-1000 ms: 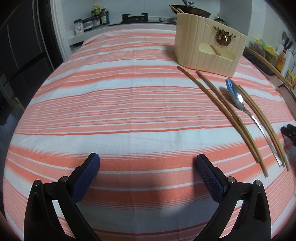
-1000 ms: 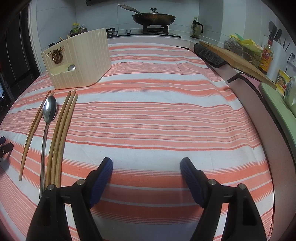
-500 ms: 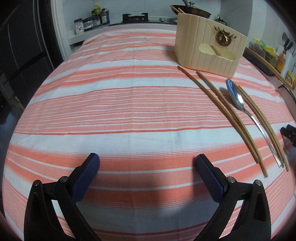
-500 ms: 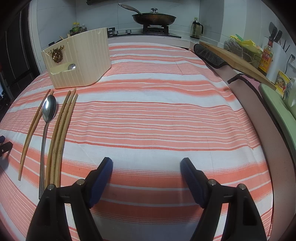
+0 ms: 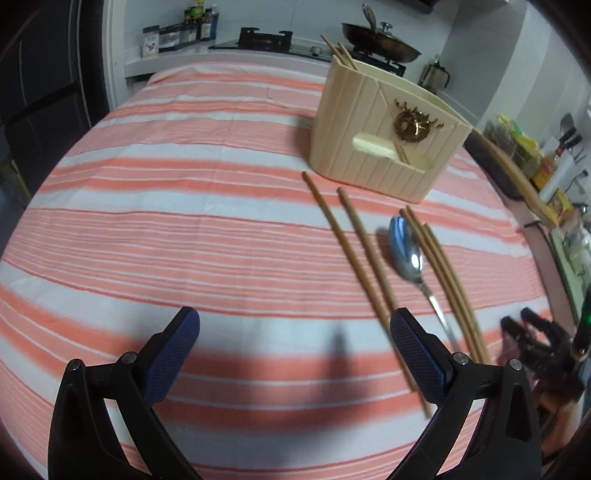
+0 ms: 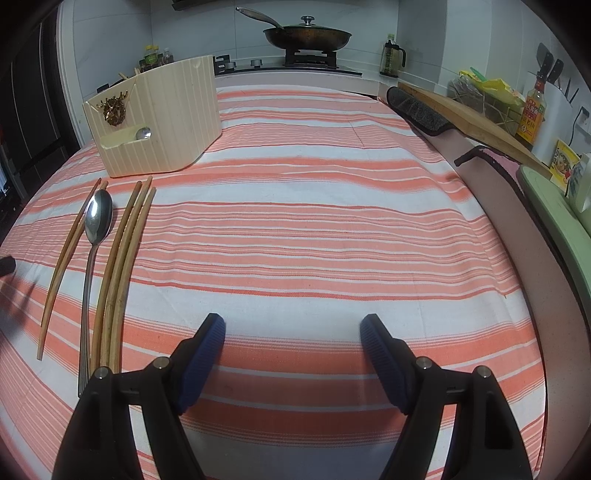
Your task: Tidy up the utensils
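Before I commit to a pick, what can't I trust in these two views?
- Left wrist view: chopsticks' near ends are motion-blurred and pass behind the left gripper.
- Right gripper there: blurred, at the frame edge.
- Right wrist view: holder's tall compartment contents hidden by its wall.

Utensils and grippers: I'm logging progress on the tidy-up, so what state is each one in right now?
Left gripper: open, empty, above the cloth.
Right gripper: open, empty.
Spoon: lying flat on the cloth, bowl toward the holder.
Loose chopsticks: lying flat either side of the spoon, not yet stowed.
Utensil holder: upright, with a spoon in its front pocket and chopsticks in the tall part.
Pan: on the stove, lid on.
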A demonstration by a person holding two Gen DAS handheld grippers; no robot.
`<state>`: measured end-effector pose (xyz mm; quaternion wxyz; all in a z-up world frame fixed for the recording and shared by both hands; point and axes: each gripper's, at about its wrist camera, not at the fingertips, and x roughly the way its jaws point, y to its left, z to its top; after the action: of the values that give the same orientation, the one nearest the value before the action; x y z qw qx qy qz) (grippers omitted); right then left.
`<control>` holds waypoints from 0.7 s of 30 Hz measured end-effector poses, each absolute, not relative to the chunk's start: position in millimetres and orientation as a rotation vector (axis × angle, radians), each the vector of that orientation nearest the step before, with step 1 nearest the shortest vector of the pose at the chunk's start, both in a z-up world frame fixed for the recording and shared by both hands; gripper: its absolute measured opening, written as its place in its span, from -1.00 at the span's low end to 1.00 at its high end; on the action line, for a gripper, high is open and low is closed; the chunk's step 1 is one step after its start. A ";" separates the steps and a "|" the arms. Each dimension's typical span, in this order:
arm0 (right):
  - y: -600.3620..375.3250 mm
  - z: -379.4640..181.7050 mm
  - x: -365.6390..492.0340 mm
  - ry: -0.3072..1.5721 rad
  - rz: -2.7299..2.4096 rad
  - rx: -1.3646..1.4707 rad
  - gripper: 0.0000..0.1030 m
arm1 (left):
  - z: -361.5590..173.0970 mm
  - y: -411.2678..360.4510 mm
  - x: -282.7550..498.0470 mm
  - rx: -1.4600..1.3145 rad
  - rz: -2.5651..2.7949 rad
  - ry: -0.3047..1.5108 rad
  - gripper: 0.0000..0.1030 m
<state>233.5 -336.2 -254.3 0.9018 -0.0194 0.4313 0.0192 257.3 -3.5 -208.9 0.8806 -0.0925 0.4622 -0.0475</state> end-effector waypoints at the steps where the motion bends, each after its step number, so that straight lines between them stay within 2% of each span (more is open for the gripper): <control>1: -336.0 -254.3 233.4 0.892 0.040 -0.040 0.52 | -210.7 -10.8 264.3 -0.208 -0.092 0.972 0.99; 12: -335.8 -254.0 233.2 0.891 0.040 -0.039 0.52 | -245.2 -49.8 289.0 -0.048 0.079 0.971 0.97; 14: -335.4 -253.9 233.0 0.891 0.039 -0.041 0.52 | -244.6 -51.8 283.9 -0.036 0.069 0.955 0.92; 17: -335.8 -250.9 230.5 0.879 0.038 -0.034 0.52 | -239.8 -54.8 273.5 -0.002 0.023 0.939 0.51; 19: -331.3 -241.1 223.7 0.854 0.080 -0.008 0.51 | -236.2 -57.5 266.1 0.023 -0.020 0.936 -0.01; 21: -319.7 -231.8 221.1 0.867 0.182 0.037 0.51 | -235.0 -61.3 259.6 0.057 -0.046 0.928 -0.35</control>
<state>221.1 -319.7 -231.8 0.9034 0.0179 0.4193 0.0880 259.6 -61.3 -235.0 0.8935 0.0277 0.4476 -0.0223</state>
